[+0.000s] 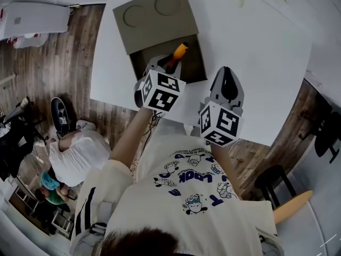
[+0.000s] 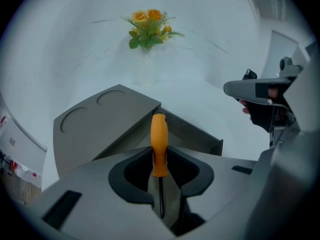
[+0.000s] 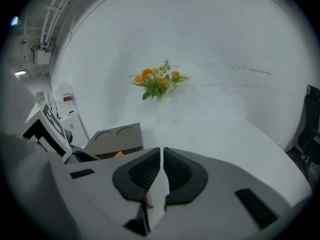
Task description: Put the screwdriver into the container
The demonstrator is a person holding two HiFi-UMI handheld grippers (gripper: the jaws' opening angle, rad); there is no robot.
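Overhead, only the screwdriver's (image 1: 180, 51) orange handle shows above the container (image 1: 154, 15); the left gripper (image 2: 160, 159), in its own view, clamps the shaft. At its 4 o'clock, the right gripper (image 1: 226, 76) is closed on nothing.

Orange-handled, dark-shafted slim screwdriver (image 2: 159, 144), taupe-grey rectangular container (image 1: 160, 20) with two circle outlines on its lid, plain white table (image 1: 256, 52), pale grey left gripper (image 2: 160, 156) and right gripper (image 3: 162, 156) with black pads, black-and-white square-patterned marker cubes (image 1: 160, 92), orange-yellow flowers (image 2: 148, 29) with green leaves, brown wood-grain floor (image 1: 48, 63).
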